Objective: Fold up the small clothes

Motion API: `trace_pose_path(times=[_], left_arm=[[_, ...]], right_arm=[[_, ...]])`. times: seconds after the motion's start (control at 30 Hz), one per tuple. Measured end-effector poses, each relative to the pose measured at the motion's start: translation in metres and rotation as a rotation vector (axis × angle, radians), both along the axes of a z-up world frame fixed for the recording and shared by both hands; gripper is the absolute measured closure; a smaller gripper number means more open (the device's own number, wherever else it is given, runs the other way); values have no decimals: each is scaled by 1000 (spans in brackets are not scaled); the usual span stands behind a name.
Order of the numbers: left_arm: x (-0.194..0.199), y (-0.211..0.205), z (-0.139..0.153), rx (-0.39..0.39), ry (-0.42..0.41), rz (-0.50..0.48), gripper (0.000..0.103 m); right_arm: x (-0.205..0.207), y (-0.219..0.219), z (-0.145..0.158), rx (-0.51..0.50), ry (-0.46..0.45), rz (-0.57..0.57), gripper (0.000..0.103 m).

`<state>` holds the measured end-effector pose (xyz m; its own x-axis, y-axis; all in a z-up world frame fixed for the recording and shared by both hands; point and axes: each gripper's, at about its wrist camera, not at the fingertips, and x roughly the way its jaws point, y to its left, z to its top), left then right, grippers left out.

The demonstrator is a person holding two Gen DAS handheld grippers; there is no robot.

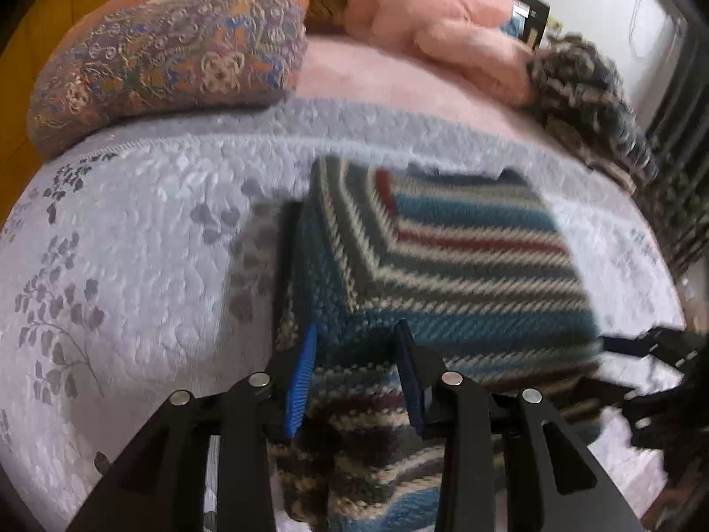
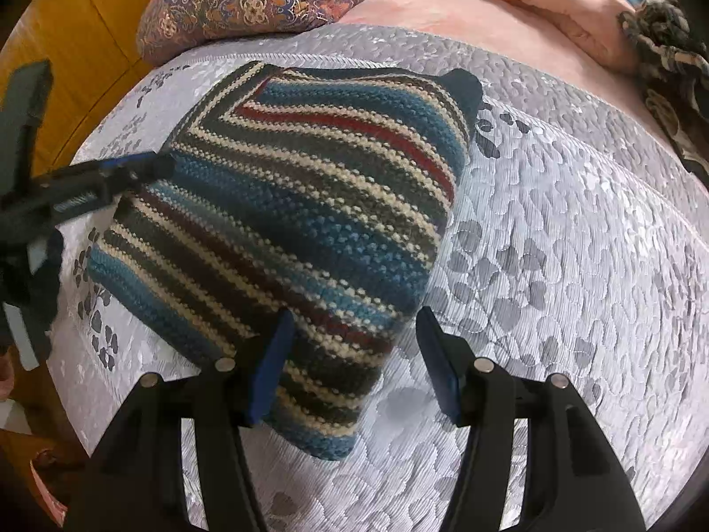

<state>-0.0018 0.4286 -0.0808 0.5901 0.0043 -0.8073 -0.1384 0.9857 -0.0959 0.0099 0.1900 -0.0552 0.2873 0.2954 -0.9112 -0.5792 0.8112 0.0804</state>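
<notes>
Bed surface: a pale quilted bedspread (image 2: 554, 230) with grey leaf print, a paisley pillow (image 1: 168, 66) and a pink blanket (image 1: 443, 22) at its far end. A striped knitted garment (image 2: 301, 204) lies folded at mid-bed. Left gripper (image 1: 354, 377) fingers straddle its raised edge, parted; grip not confirmed. Right gripper (image 2: 354, 363) spread wide, holding nothing, over the garment's near corner.
</notes>
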Motion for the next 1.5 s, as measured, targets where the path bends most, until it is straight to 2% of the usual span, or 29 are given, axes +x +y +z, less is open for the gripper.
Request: trace_pose_path(times=[0.13,0.3,0.37,0.43,0.63,0.9,1.07,1.3,1.43,1.5], left_arm=[[3,8,-8,-25,0,0,65],[1,19,-9,-124,9,15,64],[3,23,-4,-177,30,13,60],[6,26,2,-216,40,19,51],[24,24,16,-172,68,-17,36],[44,17,12,-137,102,-42,35],[51,22,3,-132,122,-47,35],[56,37,-16,-206,168,-36,34],[59,38,-27,-215,185,-49,26],[61,43,-34,-264,192,-42,22]], right_arm=[[1,0,-1,-3,1,2,45],[0,0,0,-3,2,7,45],[0,-1,2,2,1,12,45],[1,-3,6,12,3,9,45],[16,-16,21,68,24,-39,39],[35,-27,21,86,54,-80,39],[45,-28,14,132,119,-98,35],[57,-25,6,184,173,-109,29],[63,-23,-1,216,213,-111,25],[64,-20,-3,222,222,-111,22]])
